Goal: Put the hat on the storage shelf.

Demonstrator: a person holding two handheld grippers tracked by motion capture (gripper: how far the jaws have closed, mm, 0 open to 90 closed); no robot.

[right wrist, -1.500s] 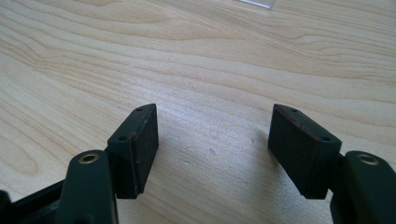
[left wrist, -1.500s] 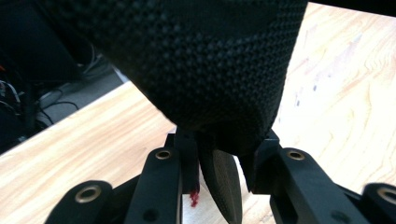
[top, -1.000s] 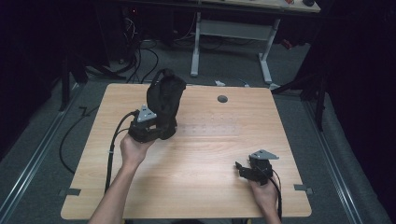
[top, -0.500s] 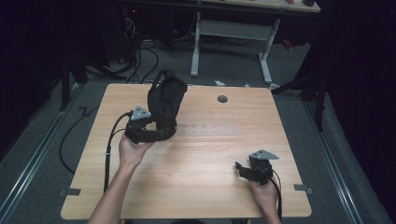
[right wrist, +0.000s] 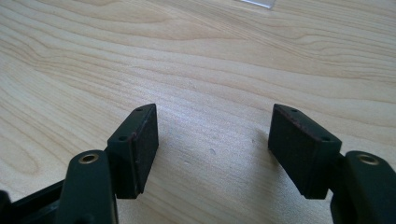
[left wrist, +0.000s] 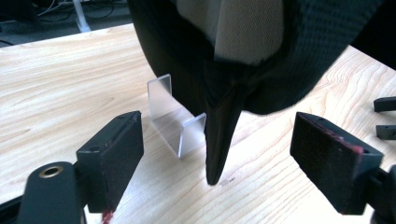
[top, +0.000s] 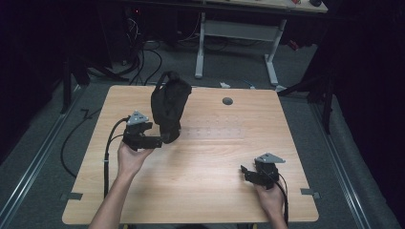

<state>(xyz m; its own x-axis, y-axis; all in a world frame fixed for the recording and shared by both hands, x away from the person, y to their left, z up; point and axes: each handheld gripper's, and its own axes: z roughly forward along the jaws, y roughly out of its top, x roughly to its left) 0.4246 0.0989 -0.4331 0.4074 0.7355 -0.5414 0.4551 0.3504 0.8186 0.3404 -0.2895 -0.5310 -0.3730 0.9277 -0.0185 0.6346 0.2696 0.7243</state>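
A black fabric cap-like thing [top: 169, 105] stands upright on the wooden table [top: 205, 191], propped on a small clear plastic stand [left wrist: 163, 100]. Its mesh side and pale lining [left wrist: 252, 28] hang close in the left gripper view, and a pointed black tab [left wrist: 218, 154] reaches down to the tabletop. My left gripper [top: 160, 140] sits just left of its base. Its jaws have just been opening and stand wide apart [left wrist: 219, 140], with the tab between them untouched by the pads. My right gripper [top: 246, 171] rests open near the front right [right wrist: 212, 135], over bare wood.
A round dark grommet [top: 227, 101] sits near the table's far edge, and a clear flat strip [top: 215, 132] lies mid-table. Behind the table are cables [top: 138, 57] on the floor and a white-legged desk [top: 239, 28]. Dark surroundings ring the table.
The left gripper has let go of the black fabric thing and drawn back a little to the left. The fabric thing stays standing. The right hand has not moved.
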